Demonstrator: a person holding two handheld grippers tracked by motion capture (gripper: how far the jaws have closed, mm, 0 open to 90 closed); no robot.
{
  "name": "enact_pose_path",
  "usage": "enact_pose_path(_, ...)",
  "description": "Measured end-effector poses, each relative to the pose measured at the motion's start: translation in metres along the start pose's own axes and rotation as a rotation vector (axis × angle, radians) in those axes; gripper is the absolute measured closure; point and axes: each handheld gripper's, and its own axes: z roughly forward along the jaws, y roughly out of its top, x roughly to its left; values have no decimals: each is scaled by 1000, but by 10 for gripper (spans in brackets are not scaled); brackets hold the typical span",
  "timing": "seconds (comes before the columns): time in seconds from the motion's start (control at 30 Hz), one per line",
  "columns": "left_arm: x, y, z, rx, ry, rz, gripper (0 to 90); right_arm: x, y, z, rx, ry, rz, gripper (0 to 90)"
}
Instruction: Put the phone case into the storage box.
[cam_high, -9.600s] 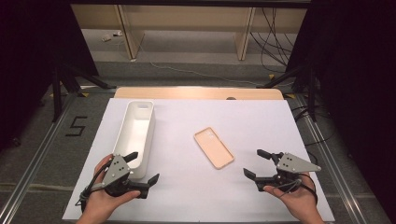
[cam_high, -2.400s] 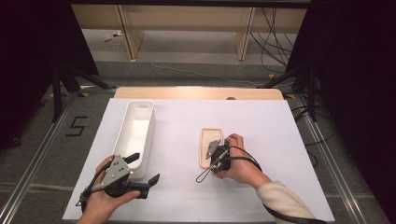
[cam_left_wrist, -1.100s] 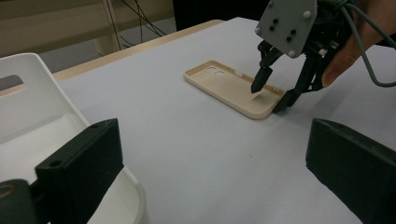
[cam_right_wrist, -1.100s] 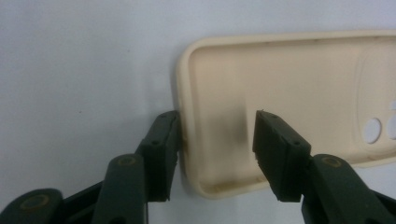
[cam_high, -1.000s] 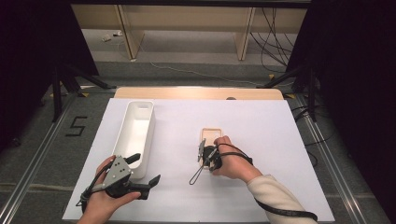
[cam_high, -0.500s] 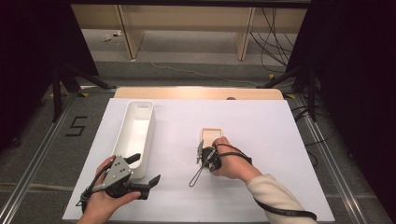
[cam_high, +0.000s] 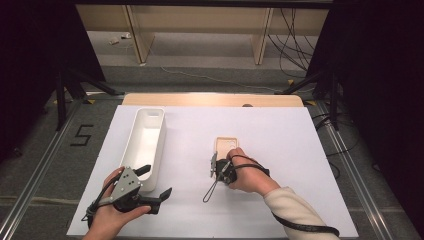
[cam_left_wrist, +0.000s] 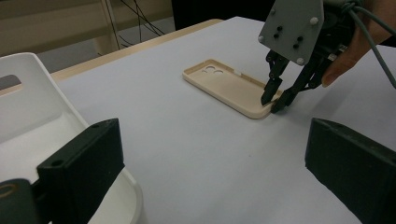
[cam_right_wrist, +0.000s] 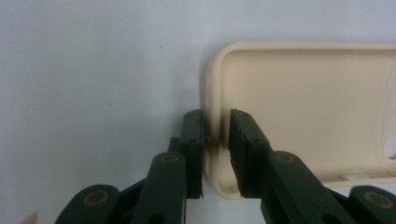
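A beige phone case (cam_high: 226, 145) lies hollow side up on the white sheet, its camera cutout at the far end. My right gripper (cam_high: 214, 167) points down at its near end. In the right gripper view, the gripper (cam_right_wrist: 215, 126) has one jaw outside and one inside the case (cam_right_wrist: 303, 107), pressed against the end wall. The left gripper view shows that gripper (cam_left_wrist: 275, 100) pinching the case's (cam_left_wrist: 224, 84) corner, which still rests flat. My left gripper (cam_high: 156, 181) is held open just past the near end of a long white bin (cam_high: 161, 145), with nothing between its jaws.
The bin (cam_left_wrist: 28, 93) stands lengthwise at the left of the sheet. A wooden table edge (cam_high: 210, 99) runs along the far side. A taped "5" (cam_high: 82, 135) marks the floor at left, and cables trail on the floor at the back right.
The case, once slanted and closed side up, now lies straight and hollow side up. My right gripper came in from the right to its near end; over the last second it barely moved. The left gripper stayed put.
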Motion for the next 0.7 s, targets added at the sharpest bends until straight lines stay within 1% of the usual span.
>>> enact_pose_path(0.1, 0, 0, 0, -1, 0, 0, 38, 0, 0, 0, 1, 0, -8, 776)
enact_pose_path(0.23, 0, 0, 0, -2, -1, 1, 38, 1, 0, 0, 0, -1, -6, 782)
enact_pose_path(0.47, 0, 0, 0, -2, -1, -1, 39, 2, 1, 0, 7, -10, -24, 796)
enact_pose_path(0.57, 0, 0, 0, -2, 0, -1, 39, 2, 1, 0, -1, -8, -22, 803)
enact_pose_path(0.7, -1, 0, 0, -2, -1, -1, 39, 3, 1, 0, 9, -15, -24, 814)
